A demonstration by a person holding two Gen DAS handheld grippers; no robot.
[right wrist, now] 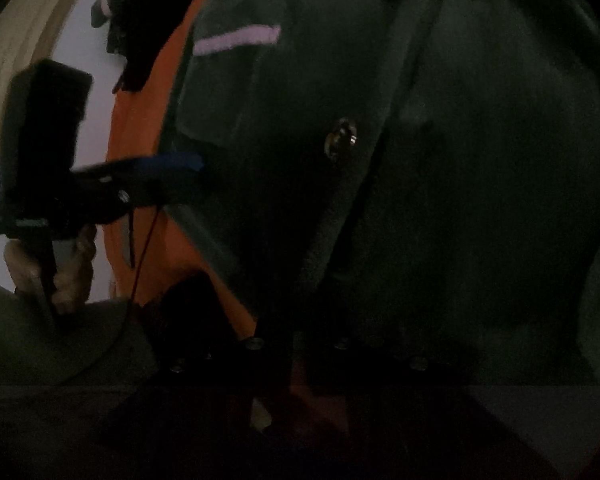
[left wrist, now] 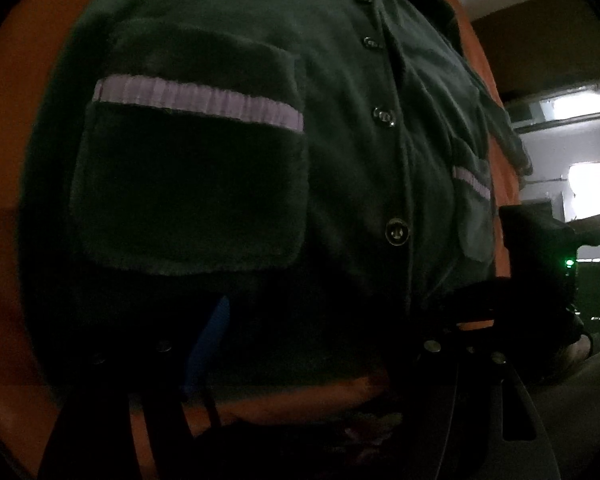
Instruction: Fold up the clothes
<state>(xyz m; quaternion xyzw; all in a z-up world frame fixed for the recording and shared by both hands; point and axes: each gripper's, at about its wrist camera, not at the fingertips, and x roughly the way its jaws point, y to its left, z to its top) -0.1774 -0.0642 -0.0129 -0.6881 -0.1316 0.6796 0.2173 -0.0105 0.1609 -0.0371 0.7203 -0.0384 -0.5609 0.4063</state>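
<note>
Both grippers' fingers (left wrist: 208, 344) at dark green shirt (left wrist: 340, 152) hem.

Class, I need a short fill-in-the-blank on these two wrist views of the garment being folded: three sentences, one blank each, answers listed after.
1. The dark green shirt lies on a surface coloured ____.
2. The top edge of the shirt's pocket is trimmed with a band coloured ____.
3. The shirt front closes with a row of ____ down the middle.

Missing words: orange; lilac; buttons
</note>
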